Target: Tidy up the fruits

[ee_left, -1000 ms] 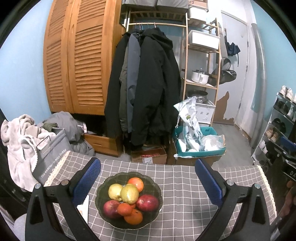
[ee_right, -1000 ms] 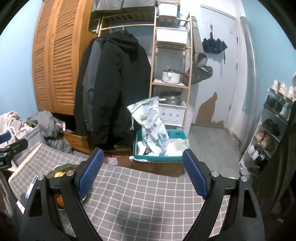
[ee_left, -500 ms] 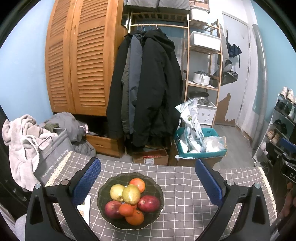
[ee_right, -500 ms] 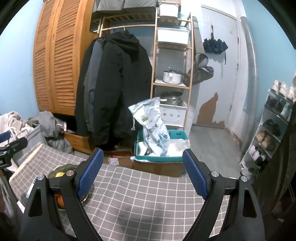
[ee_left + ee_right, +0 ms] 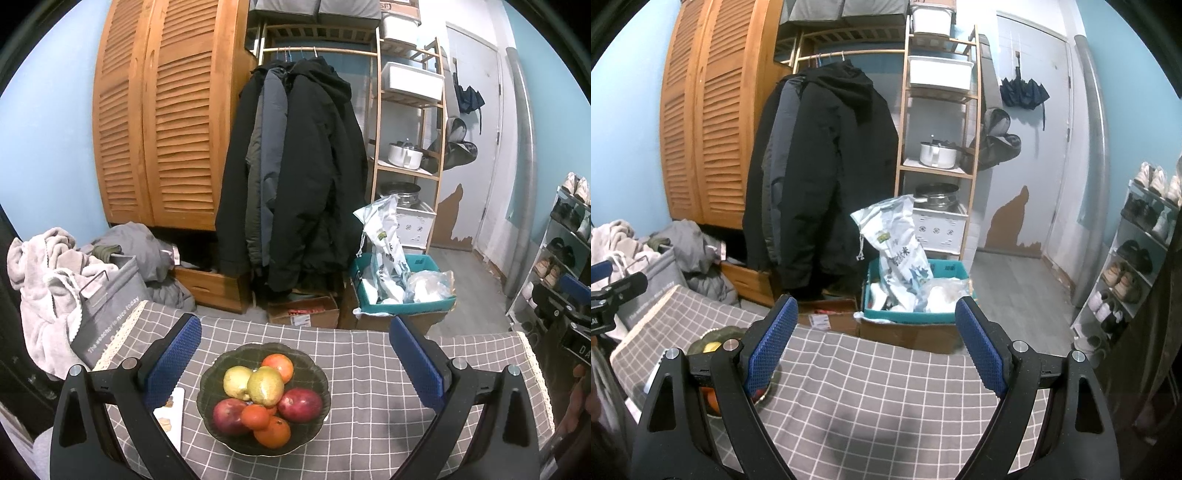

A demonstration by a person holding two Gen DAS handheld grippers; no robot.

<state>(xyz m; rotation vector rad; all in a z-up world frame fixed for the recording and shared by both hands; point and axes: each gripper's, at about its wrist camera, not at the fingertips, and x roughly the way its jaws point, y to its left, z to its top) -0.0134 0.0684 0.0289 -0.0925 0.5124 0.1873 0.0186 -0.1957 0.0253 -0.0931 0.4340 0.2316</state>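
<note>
left claw (image 5: 295, 363) agape, right claw (image 5: 877, 345) agape

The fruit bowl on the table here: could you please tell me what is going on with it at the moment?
A person holds a gripper in each hand over a checked tablecloth. The left gripper hovers with open jaws in front of a dark bowl piled with apples, oranges and yellow-green fruit; nothing is gripped. The right gripper, also open and empty, faces bare cloth to the bowl's right. No fruit has left the bowl yet.

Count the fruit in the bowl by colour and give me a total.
Green bowl, left wrist view:
Yellow-green: 2
Red: 2
Orange: 3 clearly showing; a sliver between may be another
Total: 7
</note>
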